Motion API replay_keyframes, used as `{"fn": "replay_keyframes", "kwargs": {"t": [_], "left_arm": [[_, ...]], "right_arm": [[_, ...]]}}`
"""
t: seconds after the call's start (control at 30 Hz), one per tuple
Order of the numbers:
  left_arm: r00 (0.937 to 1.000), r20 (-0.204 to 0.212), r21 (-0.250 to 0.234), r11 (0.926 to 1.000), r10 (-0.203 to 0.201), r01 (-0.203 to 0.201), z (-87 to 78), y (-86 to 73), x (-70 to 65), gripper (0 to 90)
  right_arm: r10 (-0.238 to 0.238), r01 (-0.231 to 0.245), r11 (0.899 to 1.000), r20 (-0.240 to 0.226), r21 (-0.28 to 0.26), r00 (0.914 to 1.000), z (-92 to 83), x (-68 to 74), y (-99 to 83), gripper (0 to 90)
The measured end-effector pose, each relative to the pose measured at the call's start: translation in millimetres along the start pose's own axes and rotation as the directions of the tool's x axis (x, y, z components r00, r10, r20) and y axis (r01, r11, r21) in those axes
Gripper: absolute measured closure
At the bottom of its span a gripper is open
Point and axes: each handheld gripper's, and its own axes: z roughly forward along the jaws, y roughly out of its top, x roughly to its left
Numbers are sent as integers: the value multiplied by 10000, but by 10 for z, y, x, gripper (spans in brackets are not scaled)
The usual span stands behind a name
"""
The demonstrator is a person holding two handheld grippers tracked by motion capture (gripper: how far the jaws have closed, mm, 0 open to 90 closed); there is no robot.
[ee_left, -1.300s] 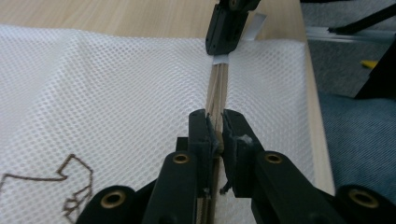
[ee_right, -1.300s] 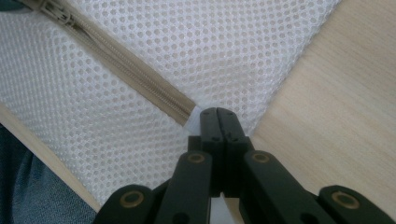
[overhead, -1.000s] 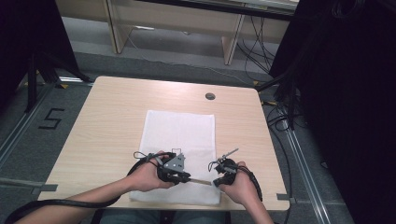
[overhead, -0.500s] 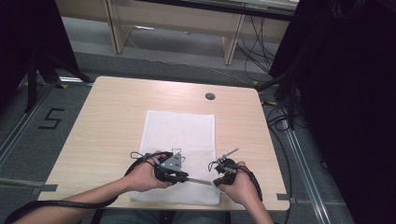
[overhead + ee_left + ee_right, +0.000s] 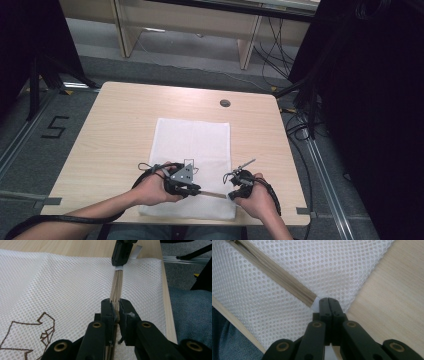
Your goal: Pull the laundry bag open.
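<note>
A white mesh bag point(image 5: 192, 142) lies flat on the wooden table point(image 5: 120, 125), with a beige zipper point(image 5: 116, 286) running along its near edge. My left gripper point(image 5: 115, 308) is shut on the zipper, whose tape is pinched between the pads. My right gripper point(image 5: 330, 300) is shut on the white end tab point(image 5: 316, 300) where the zipper point(image 5: 274, 272) stops at the bag's corner. In the high view the left gripper point(image 5: 198, 190) and right gripper point(image 5: 230, 194) face each other, with a short stretch of zipper point(image 5: 214, 194) taut between them. In the left gripper view the right gripper point(image 5: 121, 252) holds the far end.
A brown stitched outline point(image 5: 30, 335) marks the mesh near the left gripper. The table's near edge point(image 5: 167, 302) runs close beside the zipper, with a person's trouser leg point(image 5: 192, 315) past it. A round cable hole point(image 5: 225, 103) sits at the table's far side.
</note>
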Motion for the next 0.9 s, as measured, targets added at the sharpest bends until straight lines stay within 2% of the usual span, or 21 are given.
{"fn": "replay_keyframes", "kwargs": {"t": [0.2, 0.27, 0.53, 0.7, 0.77, 0.9], "left_arm": [[10000, -48, 33, 10000, 61, -61, -9, -5, 3, 821], [10000, -3, -74, 9999, -73, 73, -18, -13, 3, 821], [10000, -41, 12, 10000, -89, 89, -32, -24, 9, 821], [9999, -17, -19, 9999, -100, 100, -47, -37, 9, 821], [10000, 20, -25, 9999, -97, 97, -51, -35, 12, 821], [10000, -16, -29, 10000, -52, 52, -49, -41, 8, 821]], "right_arm": [[4, -4, 10000, 5, 6, 10000, 0, 0, 0, 900], [1, -1, 10000, 7, 14, 10000, -1, 0, 0, 900], [4, -4, 10000, 11, 17, 10000, -1, -3, -1, 900], [164, -164, 9999, -47, 43, 9999, -10, 8, 4, 900], [0, 0, 10000, 13, 19, 10000, -1, -3, -1, 900], [1, -1, 10000, 10, 15, 10000, -1, -2, -1, 900]]}}
